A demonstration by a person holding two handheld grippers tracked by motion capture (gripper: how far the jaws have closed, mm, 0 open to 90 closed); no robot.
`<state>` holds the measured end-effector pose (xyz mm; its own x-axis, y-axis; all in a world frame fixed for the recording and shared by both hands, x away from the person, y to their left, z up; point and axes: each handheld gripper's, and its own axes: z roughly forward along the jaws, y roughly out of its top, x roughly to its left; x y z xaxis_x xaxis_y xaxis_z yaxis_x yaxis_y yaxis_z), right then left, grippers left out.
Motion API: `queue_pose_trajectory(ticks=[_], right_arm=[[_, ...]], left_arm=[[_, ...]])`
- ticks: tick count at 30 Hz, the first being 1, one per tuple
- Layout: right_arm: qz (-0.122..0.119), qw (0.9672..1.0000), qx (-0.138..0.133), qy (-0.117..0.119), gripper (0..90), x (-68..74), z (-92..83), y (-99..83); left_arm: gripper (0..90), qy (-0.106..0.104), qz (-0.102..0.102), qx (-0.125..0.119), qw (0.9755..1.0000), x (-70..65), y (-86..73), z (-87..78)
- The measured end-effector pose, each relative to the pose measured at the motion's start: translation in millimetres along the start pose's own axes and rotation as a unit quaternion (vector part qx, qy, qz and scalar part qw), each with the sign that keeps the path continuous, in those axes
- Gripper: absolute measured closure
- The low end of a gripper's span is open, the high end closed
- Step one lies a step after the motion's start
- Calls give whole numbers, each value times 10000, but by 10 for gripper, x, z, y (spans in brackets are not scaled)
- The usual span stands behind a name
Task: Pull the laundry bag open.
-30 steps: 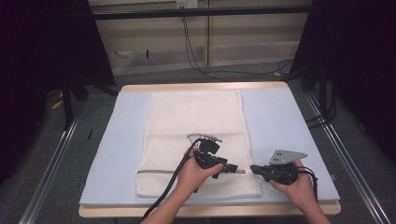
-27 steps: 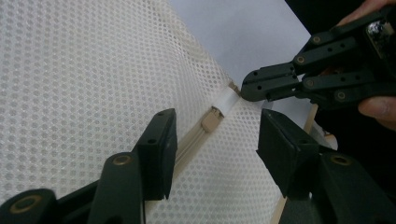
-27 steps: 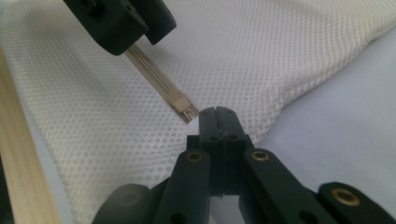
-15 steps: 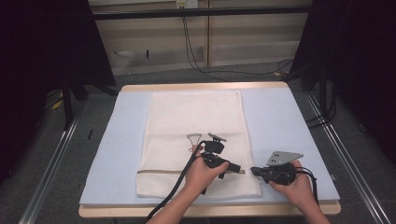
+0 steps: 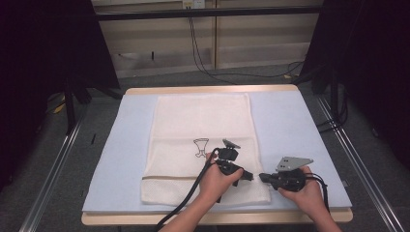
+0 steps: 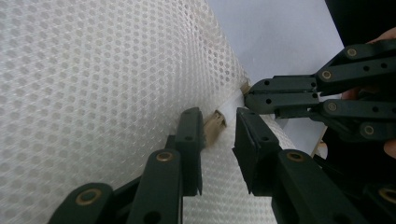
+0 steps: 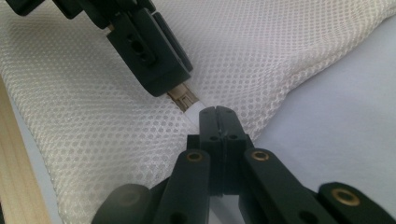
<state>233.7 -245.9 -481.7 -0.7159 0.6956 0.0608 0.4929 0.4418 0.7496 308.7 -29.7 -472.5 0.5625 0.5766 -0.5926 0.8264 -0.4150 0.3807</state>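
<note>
A white mesh bag (image 5: 198,121) lies flat on the pale blue mat (image 5: 290,121). Its beige zipper pull (image 6: 215,125) (image 7: 183,99) sits at the near right corner. My right gripper (image 5: 263,177) (image 7: 215,112) is shut on the white tab (image 7: 196,109) at the zipper's end. My left gripper (image 5: 249,176) (image 6: 218,114) faces it tip to tip. Its jaws have just been closing and stand either side of the pull, with a slim gap still on one side. In the right gripper view the left gripper (image 7: 175,88) hides most of the pull.
The mat lies on a wooden table whose front edge (image 5: 270,218) runs just under both hands. A small black outline mark (image 5: 200,146) is on the bag left of the left hand. Cables trail from both grippers toward the person.
My left hand has moved right along the bag's near edge toward the right gripper, and its jaws have narrowed around the zipper pull. The right gripper has stayed put.
</note>
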Motion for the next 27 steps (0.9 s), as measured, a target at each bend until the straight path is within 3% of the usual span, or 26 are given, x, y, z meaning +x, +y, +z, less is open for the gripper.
queue_pose_trajectory(ticks=[4,8,10,13,17,23,25,27], right_arm=[[42,10000,0,-15,900,5,2,-2],[32,10000,9,-6,900,11,8,-2],[20,10000,25,-40,900,19,12,0],[-72,9999,31,-66,900,26,19,2],[-80,9999,92,-79,900,29,24,15],[-151,9996,186,-148,900,51,36,41],[-133,9997,181,-132,900,45,36,38],[-103,9997,178,-115,900,41,36,37]], left_arm=[[765,-63,-142,-57,9999,-8,7,45],[811,45,-177,-79,9998,-20,9,74],[843,-8,-182,-38,9998,-7,11,78],[867,-47,-339,-111,9994,-19,14,83],[871,-114,-331,-2,9994,24,15,43],[872,-219,-502,-21,9985,43,15,27],[873,-151,-448,4,9989,61,15,-1],[873,-240,-458,55,9986,99,7,-41]])
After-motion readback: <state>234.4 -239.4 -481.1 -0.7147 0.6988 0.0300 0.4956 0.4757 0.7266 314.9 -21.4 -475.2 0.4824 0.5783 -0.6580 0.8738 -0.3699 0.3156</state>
